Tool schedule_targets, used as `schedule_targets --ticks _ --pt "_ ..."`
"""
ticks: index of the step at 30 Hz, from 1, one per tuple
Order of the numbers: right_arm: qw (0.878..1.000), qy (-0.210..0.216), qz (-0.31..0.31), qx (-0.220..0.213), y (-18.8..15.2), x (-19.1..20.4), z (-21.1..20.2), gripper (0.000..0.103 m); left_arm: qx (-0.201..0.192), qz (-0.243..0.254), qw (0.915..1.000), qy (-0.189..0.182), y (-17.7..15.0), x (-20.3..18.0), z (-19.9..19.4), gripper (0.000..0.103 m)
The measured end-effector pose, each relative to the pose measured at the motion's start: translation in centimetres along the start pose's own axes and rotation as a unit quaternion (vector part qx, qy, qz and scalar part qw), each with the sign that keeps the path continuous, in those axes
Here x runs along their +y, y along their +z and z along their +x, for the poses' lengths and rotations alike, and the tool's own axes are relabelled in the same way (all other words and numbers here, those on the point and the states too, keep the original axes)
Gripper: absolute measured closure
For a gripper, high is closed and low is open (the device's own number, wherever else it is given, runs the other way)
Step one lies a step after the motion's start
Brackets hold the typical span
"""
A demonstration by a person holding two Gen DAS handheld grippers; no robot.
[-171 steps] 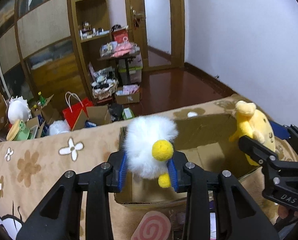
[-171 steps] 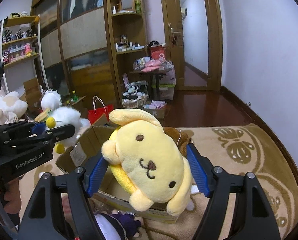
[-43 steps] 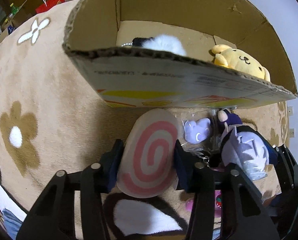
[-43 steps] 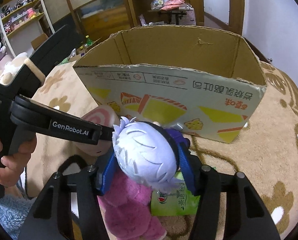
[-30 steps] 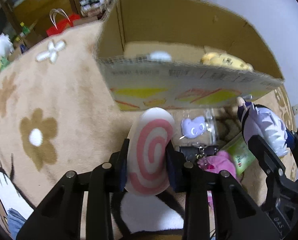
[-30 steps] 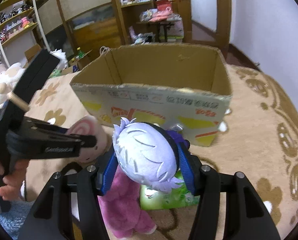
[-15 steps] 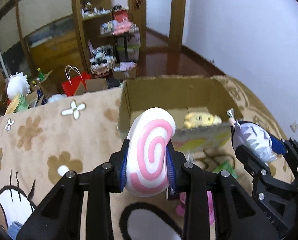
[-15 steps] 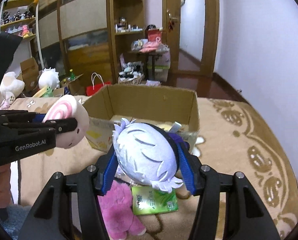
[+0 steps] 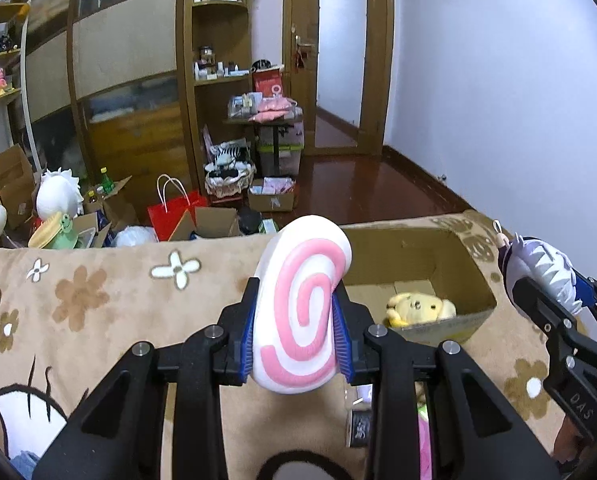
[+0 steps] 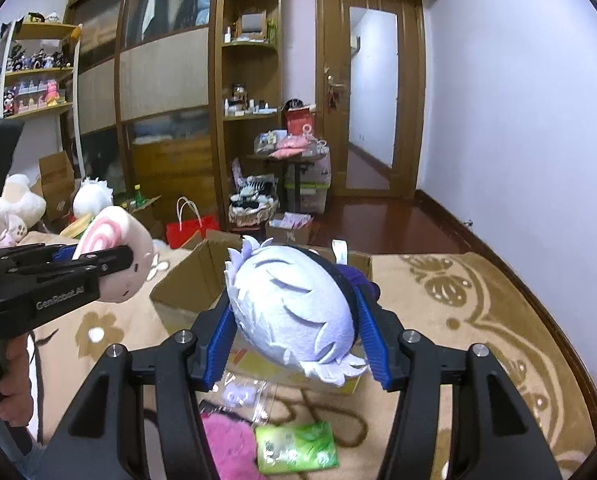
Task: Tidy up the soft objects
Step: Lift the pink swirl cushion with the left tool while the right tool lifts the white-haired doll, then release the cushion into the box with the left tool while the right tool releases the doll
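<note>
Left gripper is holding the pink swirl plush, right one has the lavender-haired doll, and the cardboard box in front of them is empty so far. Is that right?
Not quite: the cardboard box is not empty. The left wrist view shows a yellow dog plush lying inside it. The rest stands: the left gripper is shut on the pink swirl plush, and the right gripper is shut on the lavender-haired doll.

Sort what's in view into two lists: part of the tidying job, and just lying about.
Job: pink swirl plush in left tongs; lavender-haired doll in right tongs; cardboard box; yellow dog plush inside; pink plush.

Lying about: red bag; green packet; zip bag.
</note>
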State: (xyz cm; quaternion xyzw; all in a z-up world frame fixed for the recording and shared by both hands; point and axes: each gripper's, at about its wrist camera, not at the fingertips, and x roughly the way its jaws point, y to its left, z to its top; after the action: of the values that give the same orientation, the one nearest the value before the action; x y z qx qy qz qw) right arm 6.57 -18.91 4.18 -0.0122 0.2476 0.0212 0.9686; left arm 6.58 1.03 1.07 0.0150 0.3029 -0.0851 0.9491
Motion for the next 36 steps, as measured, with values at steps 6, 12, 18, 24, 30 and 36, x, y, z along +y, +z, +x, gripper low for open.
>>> schedule_targets --ticks 6,12,18,24,30,36 --pt "1.0 0.0 0.006 -0.015 1.2 -0.8 0.9 0.044 -0.026 0.019 0.9995 0.002 1.1 -0.8 0.6 0.072" --pt "1.0 0.01 0.004 -0.029 1.9 -1.0 1.9 0.043 -0.049 0.042 0.9979 -0.002 1.9 -2.0 1.7 0.072" --pt "0.999 0.022 0.002 -0.03 1.9 -1.0 3.3 0.043 -0.034 0.051 0.9981 -0.004 1.9 -2.6 3.8 0.071" --pt "0.999 0.029 0.007 -0.016 1.2 -1.5 5.0 0.043 -0.019 0.054 0.9984 -0.006 1.5 -2.7 5.9 0.07" --pt "0.999 0.04 0.021 0.006 0.4 -2.3 7.1 0.043 0.005 0.06 0.9982 -0.007 1.0 -3.0 7.9 0.07" --pt "0.998 0.049 0.029 0.015 -0.1 -2.7 8.0 0.043 0.022 0.061 0.9979 -0.009 0.6 -2.9 9.0 0.068"
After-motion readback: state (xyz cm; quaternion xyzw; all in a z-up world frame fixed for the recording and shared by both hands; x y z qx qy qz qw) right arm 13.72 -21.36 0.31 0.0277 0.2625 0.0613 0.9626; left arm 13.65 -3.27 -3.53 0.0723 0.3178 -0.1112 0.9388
